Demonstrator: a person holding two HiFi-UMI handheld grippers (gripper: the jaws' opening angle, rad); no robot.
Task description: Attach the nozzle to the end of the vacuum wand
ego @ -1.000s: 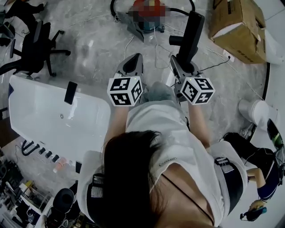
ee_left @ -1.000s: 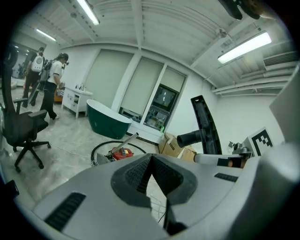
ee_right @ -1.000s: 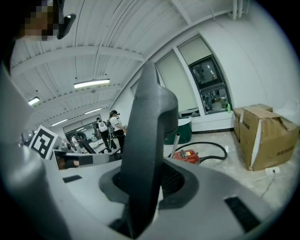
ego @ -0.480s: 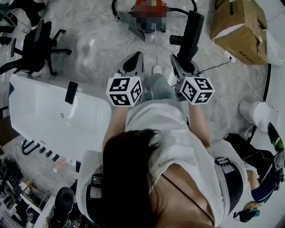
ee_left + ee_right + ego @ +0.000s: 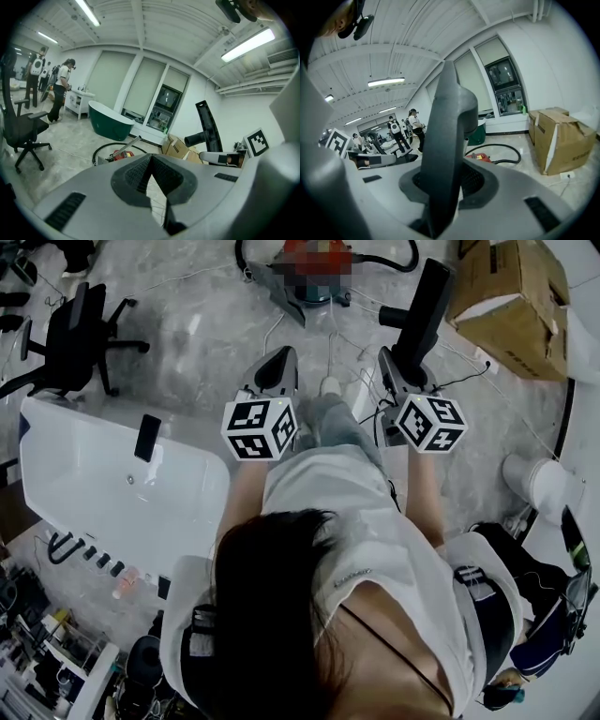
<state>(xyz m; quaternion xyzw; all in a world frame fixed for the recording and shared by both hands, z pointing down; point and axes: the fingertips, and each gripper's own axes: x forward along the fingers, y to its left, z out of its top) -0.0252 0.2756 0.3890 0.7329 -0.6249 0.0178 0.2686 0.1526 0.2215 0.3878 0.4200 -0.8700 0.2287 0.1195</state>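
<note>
A long black nozzle (image 5: 427, 306) with a short side tube stands up out of my right gripper (image 5: 405, 367), whose jaws are shut on its lower end. In the right gripper view the nozzle (image 5: 447, 131) fills the middle between the pads. My left gripper (image 5: 278, 367) is shut with nothing in it; its pads (image 5: 140, 176) meet. On the floor ahead lies the red vacuum (image 5: 314, 268) with its black hose (image 5: 246, 257). The metal wand (image 5: 129, 144) slants up from the vacuum (image 5: 123, 154) in the left gripper view. The nozzle (image 5: 208, 126) shows there at the right.
A white bathtub (image 5: 66, 465) with a phone (image 5: 148, 435) on its rim lies at my left. A black office chair (image 5: 80, 334) stands beyond it. A cardboard box (image 5: 511, 296) sits at the far right. A green tub (image 5: 110, 123) and several people are farther off.
My right gripper has carried the nozzle to the right and a little farther from me. The left gripper has drifted slightly.
</note>
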